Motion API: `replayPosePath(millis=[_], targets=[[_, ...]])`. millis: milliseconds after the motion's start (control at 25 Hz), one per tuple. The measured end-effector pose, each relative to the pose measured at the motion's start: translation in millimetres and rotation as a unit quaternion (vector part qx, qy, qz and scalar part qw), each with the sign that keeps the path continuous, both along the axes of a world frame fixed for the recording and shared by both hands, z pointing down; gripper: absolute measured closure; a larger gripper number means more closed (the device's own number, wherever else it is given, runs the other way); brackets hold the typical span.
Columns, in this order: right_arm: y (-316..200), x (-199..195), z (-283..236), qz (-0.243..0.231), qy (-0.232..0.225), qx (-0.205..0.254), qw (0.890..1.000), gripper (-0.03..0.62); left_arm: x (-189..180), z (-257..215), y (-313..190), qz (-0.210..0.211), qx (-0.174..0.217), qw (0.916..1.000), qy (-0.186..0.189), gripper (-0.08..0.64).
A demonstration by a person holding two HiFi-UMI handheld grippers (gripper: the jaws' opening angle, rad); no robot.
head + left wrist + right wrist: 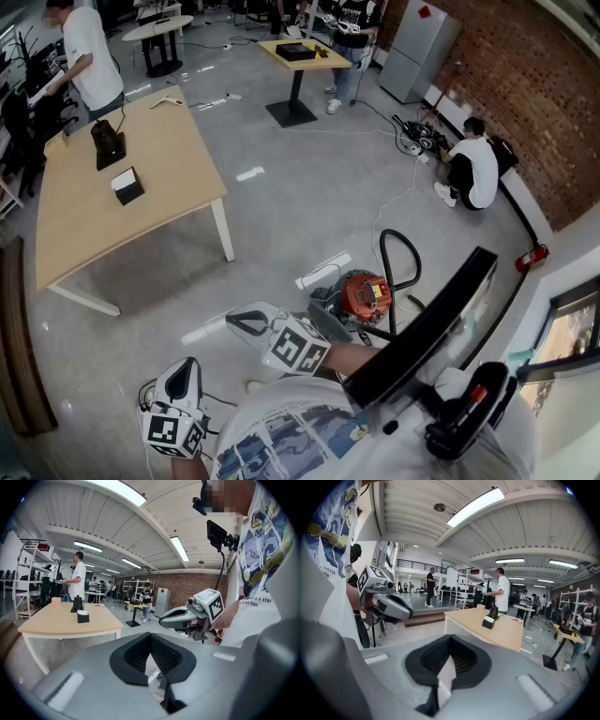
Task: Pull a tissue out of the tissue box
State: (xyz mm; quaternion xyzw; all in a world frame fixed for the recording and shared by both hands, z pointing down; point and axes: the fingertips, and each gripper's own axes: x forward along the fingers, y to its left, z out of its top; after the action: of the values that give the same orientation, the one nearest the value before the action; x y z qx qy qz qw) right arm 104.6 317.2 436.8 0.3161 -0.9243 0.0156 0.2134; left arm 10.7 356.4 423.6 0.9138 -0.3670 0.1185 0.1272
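Observation:
The tissue box (127, 185) is small and black with a white tissue showing on top. It stands on a light wooden table (178, 159) several steps away, and it also shows as the box (83, 616) in the left gripper view and the box (489, 622) in the right gripper view. Both grippers are held close to the person's body, far from the table. My left gripper (186, 366) has its jaws shut and empty, pads meeting at my left gripper (151, 637). My right gripper (236, 322) looks the same, shut with nothing held at my right gripper (450, 638).
A black upright object (108, 145) stands on the table behind the box. A person in a white shirt (89, 56) stands at the table's far end. An orange vacuum cleaner (364, 295) with a hose sits on the concrete floor near my feet. A small square table (298, 56) stands further back.

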Motion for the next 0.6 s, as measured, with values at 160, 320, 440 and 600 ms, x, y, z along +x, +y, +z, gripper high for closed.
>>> replayPosePath(millis=[160,320,440,600], targets=[[-2,-4,0,0.001,0.002,-0.004,1.000,0.594,-3,-1,-2,0.002,0.004,1.0000,-0.002,0.557],[-3,-9,1,0.000,0.000,-0.004,1.000,0.594,-7,-1,-3,0.003,0.005,1.0000,0.006,0.557],[-2,-13,-3,-0.002,-0.003,0.001,1.000,0.594,-12,0,-2,-0.003,0.005,1.0000,0.001,0.557],[-2,-23,-3,-0.003,-0.013,0.003,1.000,0.592,-21,6,-4,0.000,0.004,1.0000,-0.003,0.557]])
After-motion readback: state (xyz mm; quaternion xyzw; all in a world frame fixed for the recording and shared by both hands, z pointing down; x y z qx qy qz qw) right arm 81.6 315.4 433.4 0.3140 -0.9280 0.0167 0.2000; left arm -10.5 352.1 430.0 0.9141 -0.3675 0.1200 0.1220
